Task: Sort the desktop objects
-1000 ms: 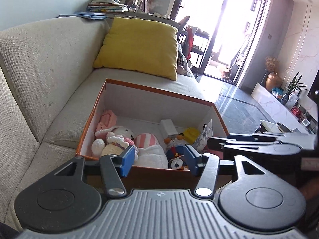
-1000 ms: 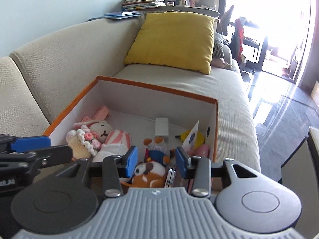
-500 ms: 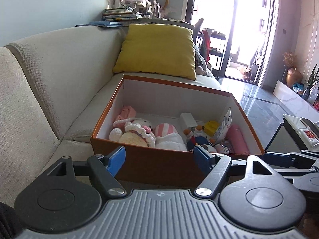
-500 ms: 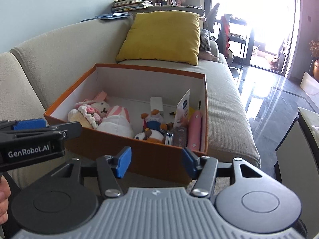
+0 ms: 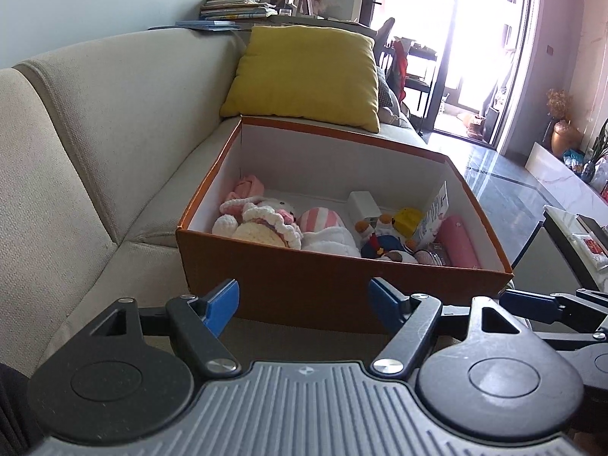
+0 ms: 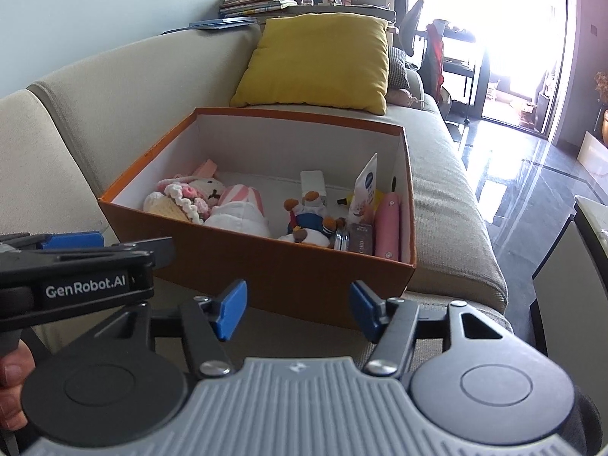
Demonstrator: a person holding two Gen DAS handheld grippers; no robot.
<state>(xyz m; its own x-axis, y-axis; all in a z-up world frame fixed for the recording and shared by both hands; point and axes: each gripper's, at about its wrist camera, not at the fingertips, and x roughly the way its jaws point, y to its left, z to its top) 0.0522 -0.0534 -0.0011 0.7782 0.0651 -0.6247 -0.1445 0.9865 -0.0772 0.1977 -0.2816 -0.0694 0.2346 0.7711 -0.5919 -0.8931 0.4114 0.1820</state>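
Observation:
An orange box with white inside sits on the beige sofa; it also shows in the right wrist view. It holds a crocheted doll, a pink-striped plush, a duck figure, a white block, a yellow toy, a tube and a pink case. My left gripper is open and empty, just short of the box's near wall. My right gripper is open and empty, also short of the near wall. The left gripper shows from the side in the right wrist view.
A yellow cushion leans on the sofa back behind the box. Books lie on a ledge beyond. A dark glossy floor and a low table edge lie to the right.
Both grippers have pulled back and up from over the box, and both jaws have opened wider. The box contents look unchanged.

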